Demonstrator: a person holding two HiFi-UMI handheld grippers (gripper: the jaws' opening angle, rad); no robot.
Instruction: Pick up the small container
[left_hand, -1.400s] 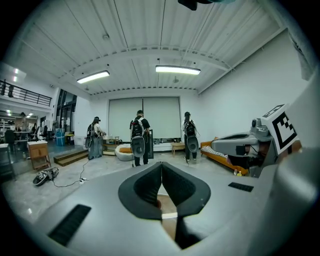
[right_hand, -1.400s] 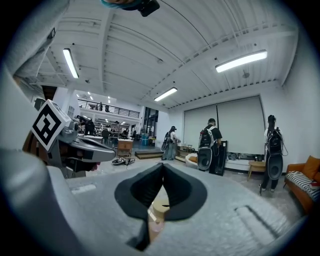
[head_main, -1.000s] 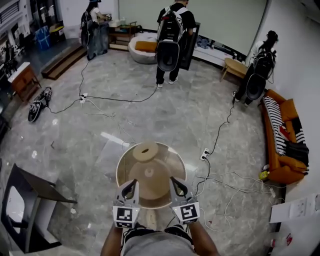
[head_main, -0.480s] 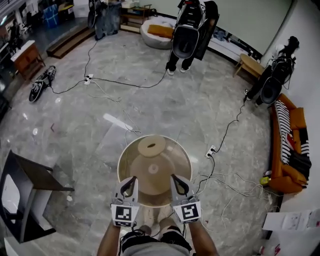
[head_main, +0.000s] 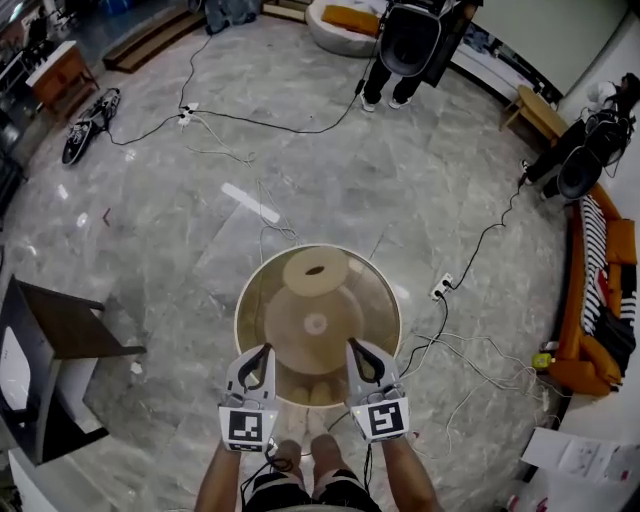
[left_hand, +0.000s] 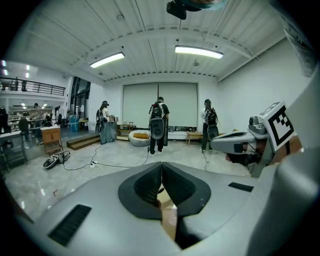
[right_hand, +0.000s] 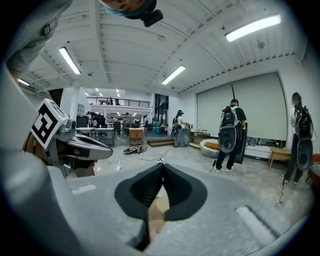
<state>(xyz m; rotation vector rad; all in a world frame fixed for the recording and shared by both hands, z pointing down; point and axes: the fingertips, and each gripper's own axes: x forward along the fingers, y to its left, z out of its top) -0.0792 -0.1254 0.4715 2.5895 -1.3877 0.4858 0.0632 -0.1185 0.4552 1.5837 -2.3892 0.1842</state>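
While both bare forearms reached forward from the bottom edge of the head view, the left gripper (head_main: 260, 358) and the right gripper (head_main: 358, 355) sat side by side, level with each other, over the near rim of a round bench (head_main: 240, 300). Each grey shell narrowed toward its tip and carried a black-and-white marker cube at the rear. The bench top looked glassy and tan, with a pale cone-shaped base showing through it. The small container (head_main: 315, 270), a flat round tan piece with a dark oval opening, lay on the far half of the bench, well apart from both grippers. Polished grey stone floor (head_main: 150, 220) with loose cables surrounded the bench.

In the left gripper view, the black ribbed fingers (left_hand: 145, 187) met along one seam, closed on nothing, with tan surface showing below them.

In the right gripper view, the fingers (right_hand: 140, 192) likewise pressed together, empty, above the same tan surface.
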